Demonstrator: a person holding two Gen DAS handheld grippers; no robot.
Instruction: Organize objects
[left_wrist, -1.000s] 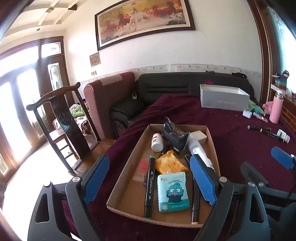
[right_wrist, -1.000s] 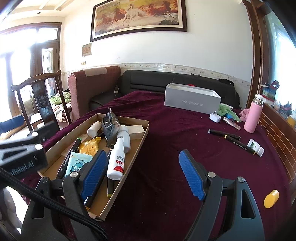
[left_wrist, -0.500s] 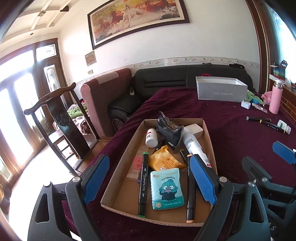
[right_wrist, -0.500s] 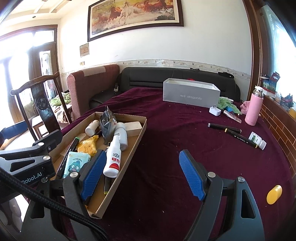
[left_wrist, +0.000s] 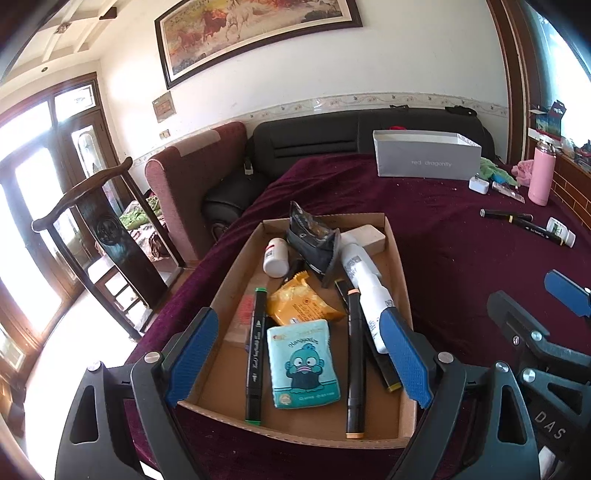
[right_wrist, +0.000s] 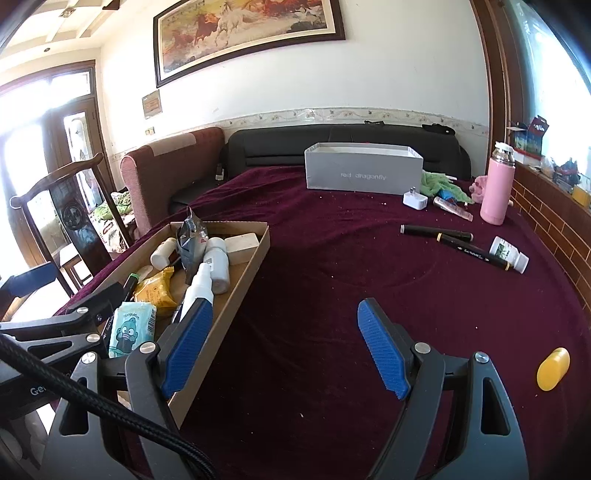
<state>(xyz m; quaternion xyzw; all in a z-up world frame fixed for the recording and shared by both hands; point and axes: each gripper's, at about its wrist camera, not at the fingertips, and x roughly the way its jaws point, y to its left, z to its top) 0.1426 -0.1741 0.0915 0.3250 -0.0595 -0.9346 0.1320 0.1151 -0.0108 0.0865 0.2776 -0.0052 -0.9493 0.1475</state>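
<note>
A shallow cardboard tray (left_wrist: 221, 369) (right_wrist: 243, 273) lies at the left edge of the maroon table. It holds markers (left_wrist: 255, 350), a teal tissue pack (left_wrist: 304, 363), a yellow packet (left_wrist: 299, 302), a black pouch (left_wrist: 312, 240), white bottles (left_wrist: 364, 280) and a white block. My left gripper (left_wrist: 299, 356) is open and empty above the tray's near end. My right gripper (right_wrist: 284, 347) is open and empty over the bare cloth right of the tray. Two black markers (right_wrist: 454, 242), a white bottle (right_wrist: 508, 253) and a yellow capsule (right_wrist: 553, 368) lie loose on the cloth.
A grey box (right_wrist: 364, 173), a white charger (right_wrist: 415, 199), a green cloth (right_wrist: 441, 184) and a pink flask (right_wrist: 498, 186) stand at the table's far side. A brick ledge (right_wrist: 554, 214) runs along the right. A wooden chair (left_wrist: 96, 221) and sofas stand to the left.
Both grippers have drawn back and risen slightly, so the tray and table sit a little farther and lower in view. Both stay open. No object has moved.
</note>
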